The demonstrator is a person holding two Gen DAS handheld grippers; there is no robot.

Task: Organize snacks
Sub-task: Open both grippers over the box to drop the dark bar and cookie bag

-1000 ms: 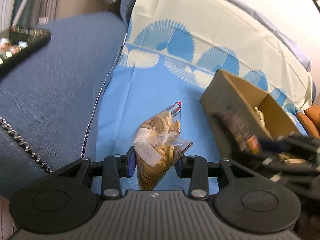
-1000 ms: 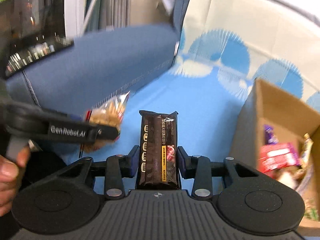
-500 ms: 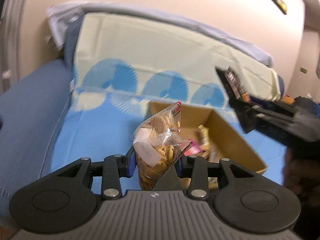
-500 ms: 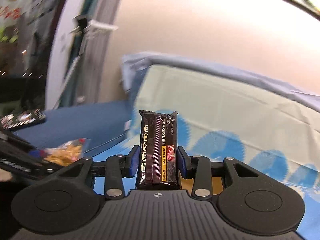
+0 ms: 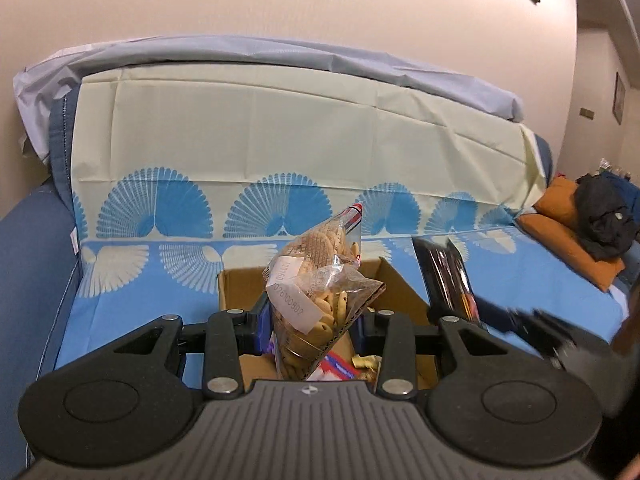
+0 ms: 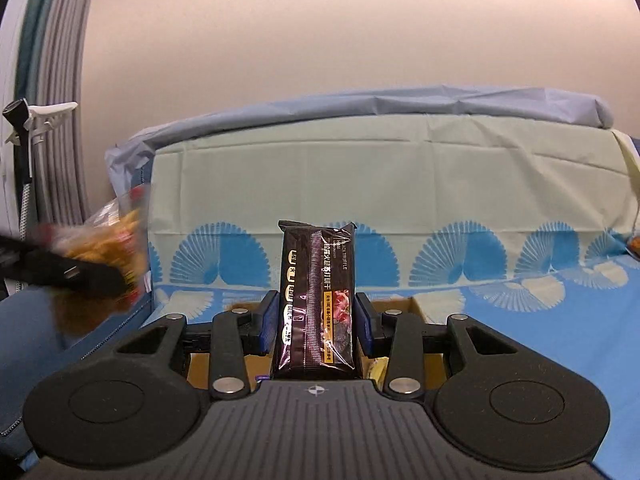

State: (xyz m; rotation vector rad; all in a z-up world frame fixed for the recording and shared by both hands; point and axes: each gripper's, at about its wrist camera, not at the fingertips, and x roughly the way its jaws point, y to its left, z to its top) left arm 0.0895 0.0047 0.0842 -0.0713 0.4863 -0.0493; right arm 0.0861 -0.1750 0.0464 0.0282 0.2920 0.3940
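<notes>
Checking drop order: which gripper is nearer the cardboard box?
Roughly level. Left gripper, holding the biscuit bag, and right gripper, holding the dark packet, both hang above the cardboard box.

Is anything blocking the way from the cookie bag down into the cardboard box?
Nothing visible does. The left gripper holds the cookie bag directly above the open cardboard box, which already has snacks in it. The dark snack pack is off to the right.

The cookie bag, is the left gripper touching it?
Touching. The left wrist view shows the left gripper pinching the cookie bag from both sides.
</notes>
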